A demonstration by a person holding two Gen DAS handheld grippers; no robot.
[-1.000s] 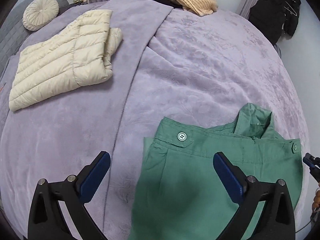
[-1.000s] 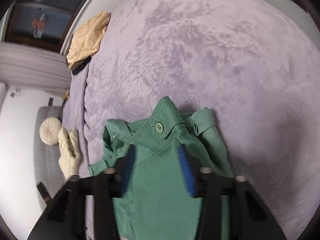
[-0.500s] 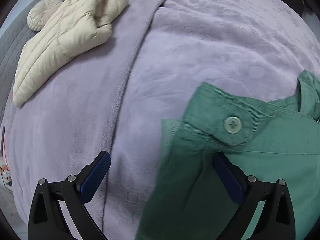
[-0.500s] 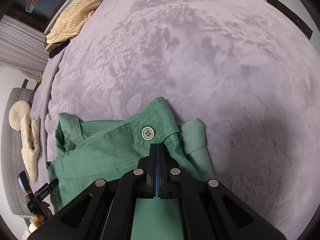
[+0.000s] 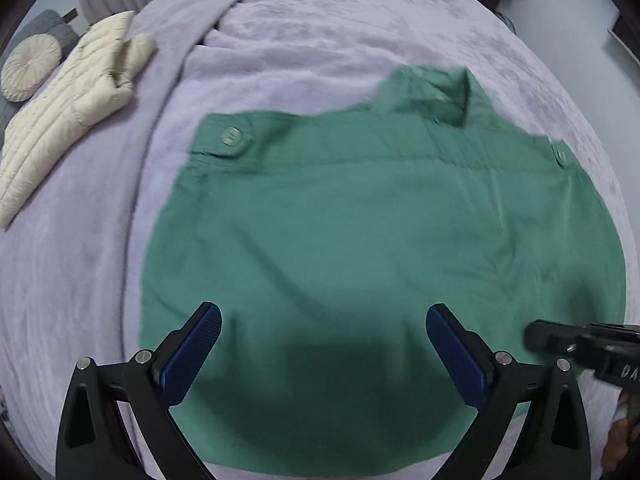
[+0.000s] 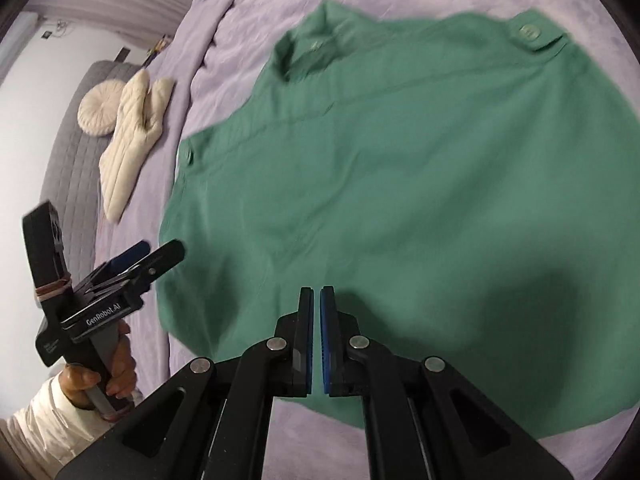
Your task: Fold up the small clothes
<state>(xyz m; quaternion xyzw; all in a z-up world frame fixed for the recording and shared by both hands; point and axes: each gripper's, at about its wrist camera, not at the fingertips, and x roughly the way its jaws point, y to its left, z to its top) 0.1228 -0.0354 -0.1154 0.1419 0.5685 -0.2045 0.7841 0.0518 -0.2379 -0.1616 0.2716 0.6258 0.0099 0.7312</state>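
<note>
Two grippers hang over a green shirt (image 5: 360,240) spread flat, collar away, on the lilac bedspread (image 5: 320,40). The left gripper (image 5: 323,354) holds its fingers wide apart above the hem with nothing between them. The right gripper (image 6: 316,336) has its blue pads nearly together, a thin gap showing, with no cloth visibly pinched. A cream quilted jacket (image 5: 68,116) lies well apart at the left.

One green garment (image 5: 360,240), one cream jacket (image 5: 68,120), one round cushion (image 5: 30,66), two grippers (image 5: 323,344) (image 6: 316,336)

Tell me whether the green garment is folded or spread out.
Spread: the green garment lies flat on the bed, waistband buttons at both corners.
</note>
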